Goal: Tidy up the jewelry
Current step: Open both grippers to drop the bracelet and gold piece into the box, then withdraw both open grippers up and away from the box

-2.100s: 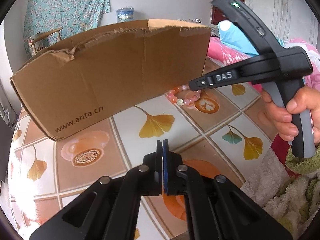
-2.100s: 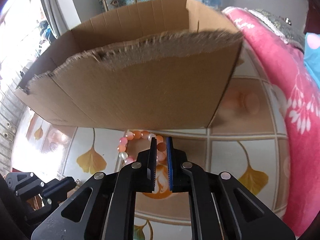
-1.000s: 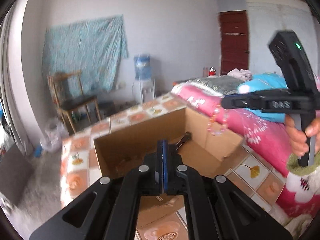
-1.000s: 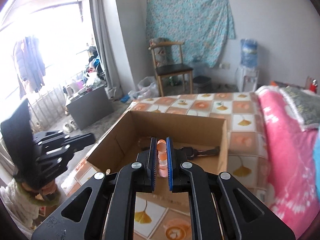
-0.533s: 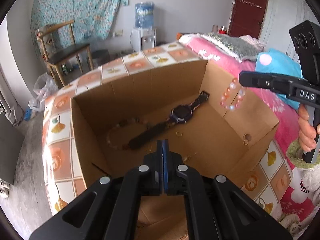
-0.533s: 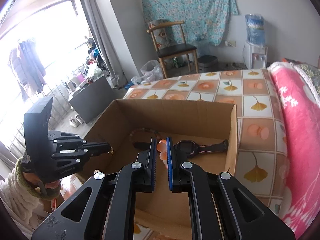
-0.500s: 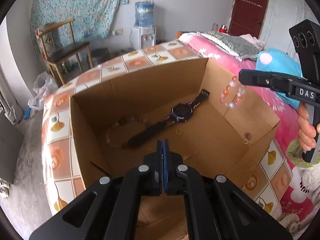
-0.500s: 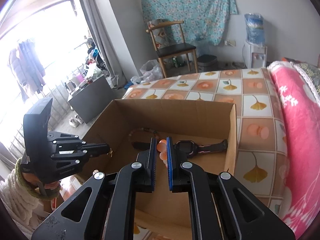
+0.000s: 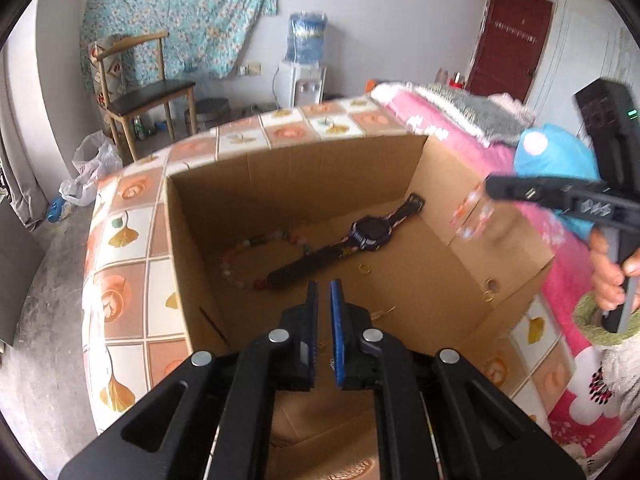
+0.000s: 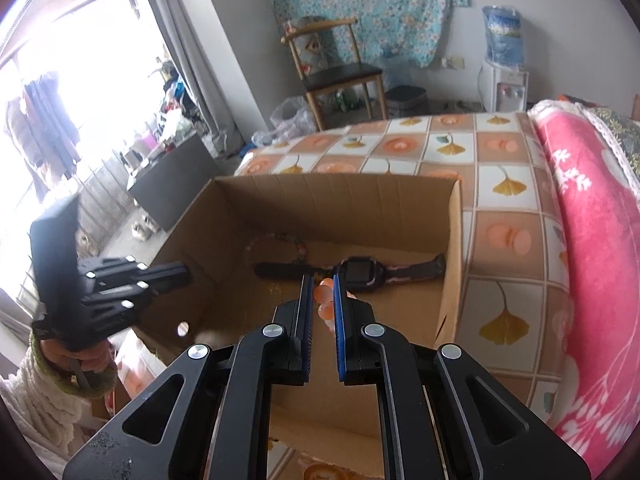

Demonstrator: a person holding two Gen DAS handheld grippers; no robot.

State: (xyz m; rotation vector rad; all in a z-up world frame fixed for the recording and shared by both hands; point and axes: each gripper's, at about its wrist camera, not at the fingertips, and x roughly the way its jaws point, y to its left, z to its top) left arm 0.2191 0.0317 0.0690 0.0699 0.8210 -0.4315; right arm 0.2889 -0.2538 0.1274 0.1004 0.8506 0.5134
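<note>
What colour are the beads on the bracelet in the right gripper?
Orange-pink with pale white ones on the bracelet; right wrist view shows it best.

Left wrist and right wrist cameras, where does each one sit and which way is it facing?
Left wrist: on the left gripper, jaws slightly apart and empty, looking down into the box; the right gripper with the bracelet and a hand show at right.
Right wrist: on the right gripper, shut on the bracelet, facing the box; the left gripper and a sleeve show at left.
Shared: box, watch, chair.
</note>
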